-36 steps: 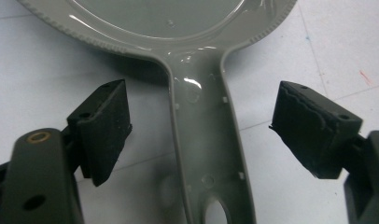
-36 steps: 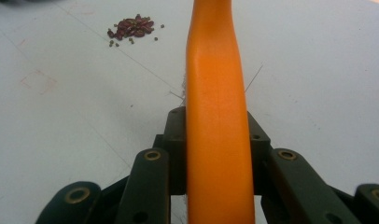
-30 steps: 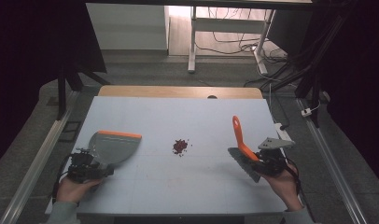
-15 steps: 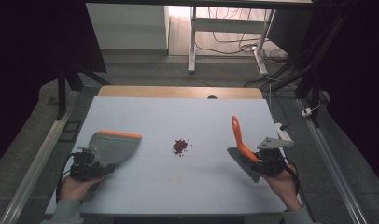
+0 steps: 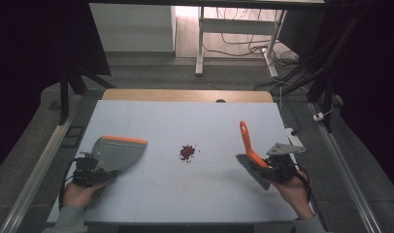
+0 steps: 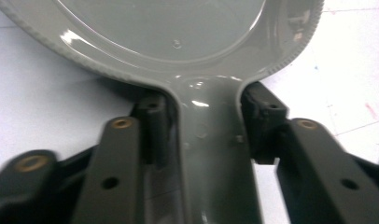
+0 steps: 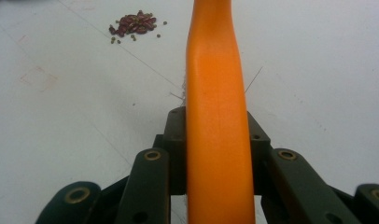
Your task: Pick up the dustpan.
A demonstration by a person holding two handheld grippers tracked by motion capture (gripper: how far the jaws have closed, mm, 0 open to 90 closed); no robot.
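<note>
A grey dustpan [image 5: 118, 151] with an orange front lip lies flat on the left of the table. My left gripper [image 5: 94, 171] has just been closing its jaws on the dustpan's handle. In the left gripper view the pads press on both sides of that handle [image 6: 211, 154], with the pan [image 6: 178, 37] ahead. My right gripper [image 5: 271, 169] is shut on an orange-handled brush [image 5: 247, 143], whose handle stands up and whose grey bristles rest near the table. The handle [image 7: 214, 70] runs between the jaws in the right gripper view. A small pile of dark red beans [image 5: 187, 152] [image 7: 134, 23] lies between dustpan and brush.
The pale blue tabletop [image 5: 185, 116] ends in a wooden strip [image 5: 185, 95] at the far side. A white power strip [image 5: 294, 137] sits at its right edge. Beyond stand white desk legs [image 5: 200, 43] and floor cables. Metal rails run along both sides.
The left gripper's jaws look drawn in closer round the dustpan handle. Dustpan, brush, beans and both hands stay where they were.
</note>
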